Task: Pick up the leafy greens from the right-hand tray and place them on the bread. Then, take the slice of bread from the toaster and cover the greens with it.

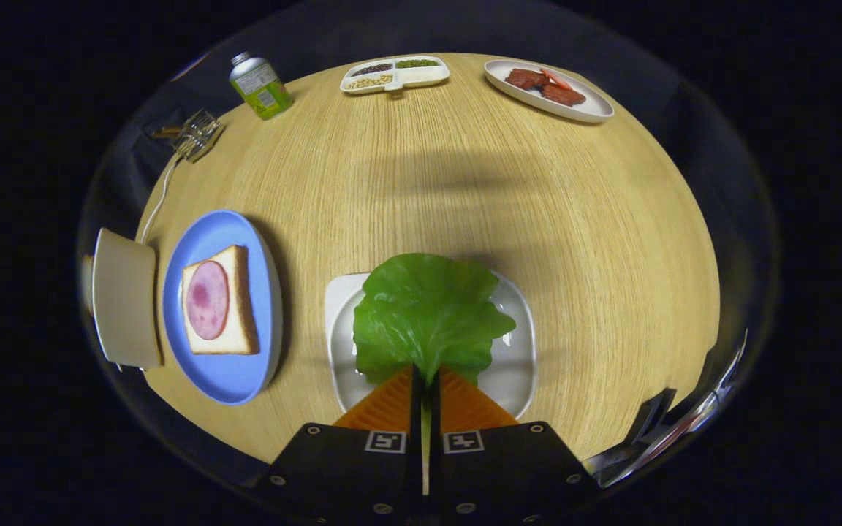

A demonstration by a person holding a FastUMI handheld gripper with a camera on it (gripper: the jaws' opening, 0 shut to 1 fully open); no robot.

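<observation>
On the wood-grain worktop (pixel 428 190), tongs (pixel 427 380) clenched on the greens' (pixel 425 314) stem, leaf over the white tray (pixel 520 365). Left: blue plate (pixel 224 380) with bread (pixel 242 321) and ham (pixel 207 299), toaster (pixel 125 296) beyond it. Far edge: can (pixel 260 86), divided dish (pixel 395 73), meat plate (pixel 589 109). Dark surround.

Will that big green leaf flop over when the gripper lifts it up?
Probably a bit. The gripper is shut on the stem end of the green leaf, so the wide, thin blade ahead of the fingers has no support and may droop. It looks light, so it should lift easily off the white tray. Its glossy surface hints it might slip.
</observation>
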